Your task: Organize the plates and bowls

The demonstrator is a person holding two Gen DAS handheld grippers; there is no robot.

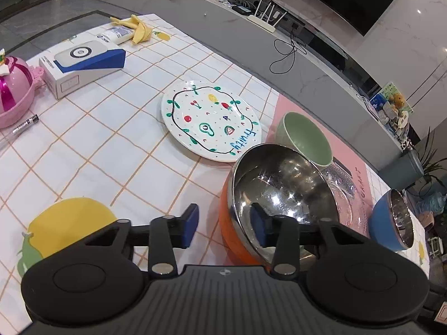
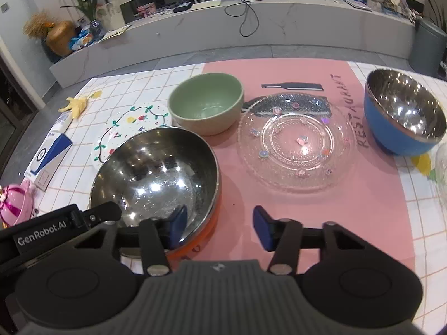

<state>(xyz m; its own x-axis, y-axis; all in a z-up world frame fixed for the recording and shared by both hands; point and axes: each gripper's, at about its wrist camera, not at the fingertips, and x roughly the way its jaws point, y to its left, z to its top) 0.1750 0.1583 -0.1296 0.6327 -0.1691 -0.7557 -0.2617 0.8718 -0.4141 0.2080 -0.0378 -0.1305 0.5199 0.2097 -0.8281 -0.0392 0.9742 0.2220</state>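
An orange bowl with a shiny steel inside (image 1: 279,184) (image 2: 156,167) stands at the left edge of the pink placemat (image 2: 321,217). My left gripper (image 1: 225,224) straddles its near-left rim, one blue pad inside and one outside, with a gap at the wall. My right gripper (image 2: 220,226) straddles its near-right rim the same way, not pressing. Behind the bowl stand a green bowl (image 2: 206,103) (image 1: 304,139) and a white fruit-painted plate (image 1: 209,120) (image 2: 125,128). To the right lie a clear glass plate (image 2: 296,142) and a blue steel-lined bowl (image 2: 405,114) (image 1: 391,220).
A white and blue box (image 1: 81,64), a pink toy pot (image 1: 14,95), a pen (image 1: 25,124) and a yellow cloth (image 1: 137,26) lie at the table's left and far side. A clear glass item (image 2: 441,167) shows at the right edge.
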